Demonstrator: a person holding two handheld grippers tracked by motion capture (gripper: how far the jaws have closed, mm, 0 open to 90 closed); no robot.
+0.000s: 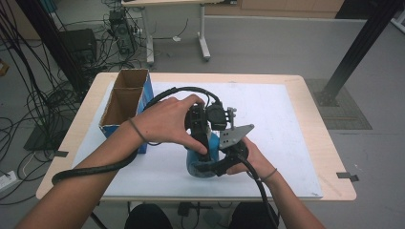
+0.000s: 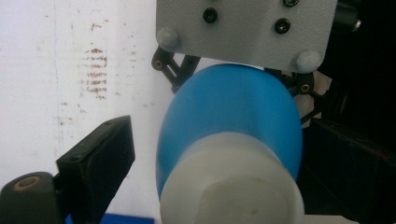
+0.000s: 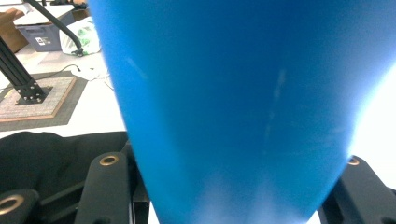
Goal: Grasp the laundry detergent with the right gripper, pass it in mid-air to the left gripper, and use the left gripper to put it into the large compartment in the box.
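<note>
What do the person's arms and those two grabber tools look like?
Both forearms are bare, with no sleeves. Each wrist wears a thin dark band. The left tool is a chunky black block; its jaws are black and boxy, with brass-coloured pins. The right tool carries a grey three-cornered plate with black screws and round grey knobs. A thick black ribbed cable trails from each tool.

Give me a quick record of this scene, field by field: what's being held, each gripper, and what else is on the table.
Held thing: blue bottle with a white cap
Right gripper: shut on the bottle's body, jaws on either side of it
Left gripper: jaws straddle the cap, the one pad in sight standing clear of it
Nearby: open cardboard box at the table's left
Surface: white sheet on a wooden table
</note>
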